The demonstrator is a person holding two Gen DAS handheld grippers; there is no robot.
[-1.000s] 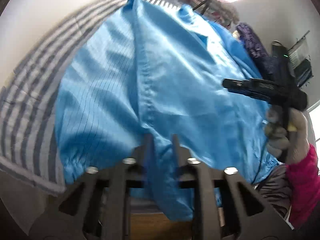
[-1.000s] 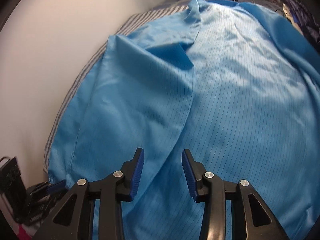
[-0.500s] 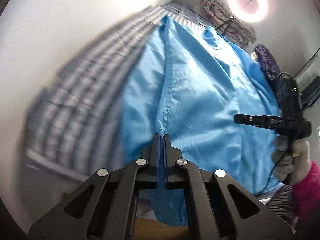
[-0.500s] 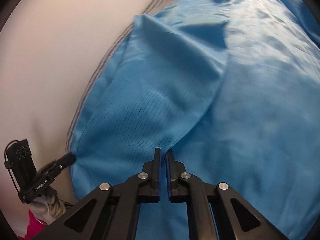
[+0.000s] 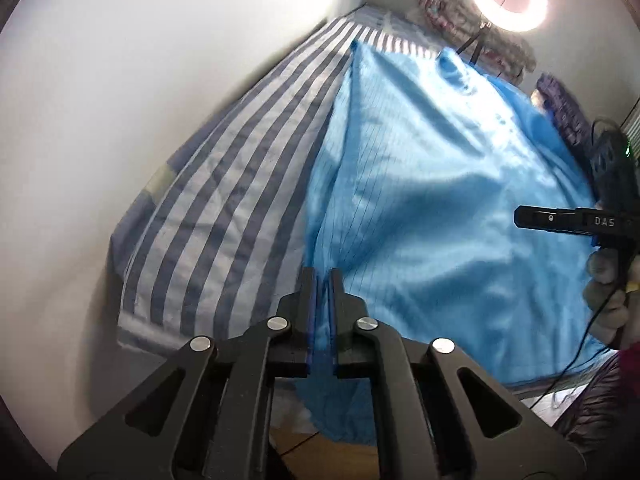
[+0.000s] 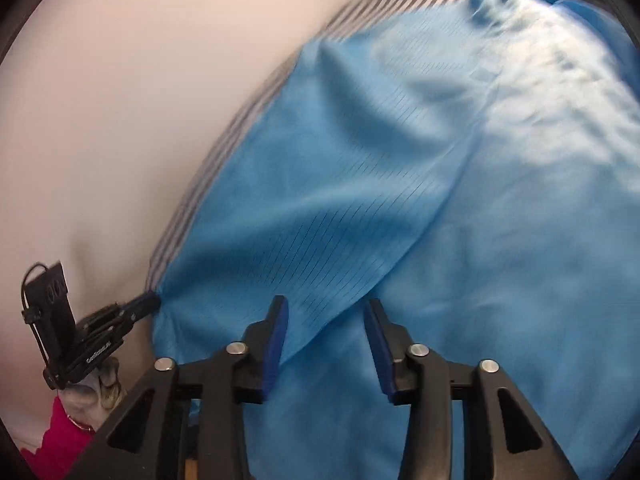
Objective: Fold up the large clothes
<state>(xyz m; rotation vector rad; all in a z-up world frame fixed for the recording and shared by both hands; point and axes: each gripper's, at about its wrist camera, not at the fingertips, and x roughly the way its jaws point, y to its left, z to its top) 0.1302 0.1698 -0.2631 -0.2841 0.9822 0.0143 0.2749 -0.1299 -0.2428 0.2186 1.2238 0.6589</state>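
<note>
Blue garment [image 5: 432,216] spread over striped bedsheet [image 5: 224,216], ahead of both sets of jaws and hanging off the bed's near edge. Left gripper [image 5: 322,312] pinched shut on garment's side edge (thin fold of blue cloth between the pads), bedsheet bare beyond to its left. Right gripper [image 6: 325,344] just reopened, jaws parted about halfway, folded flap's edge lying between them but unpressed. Gloved hand [image 5: 608,300] seen past left jaws' right. No containers visible.
</note>
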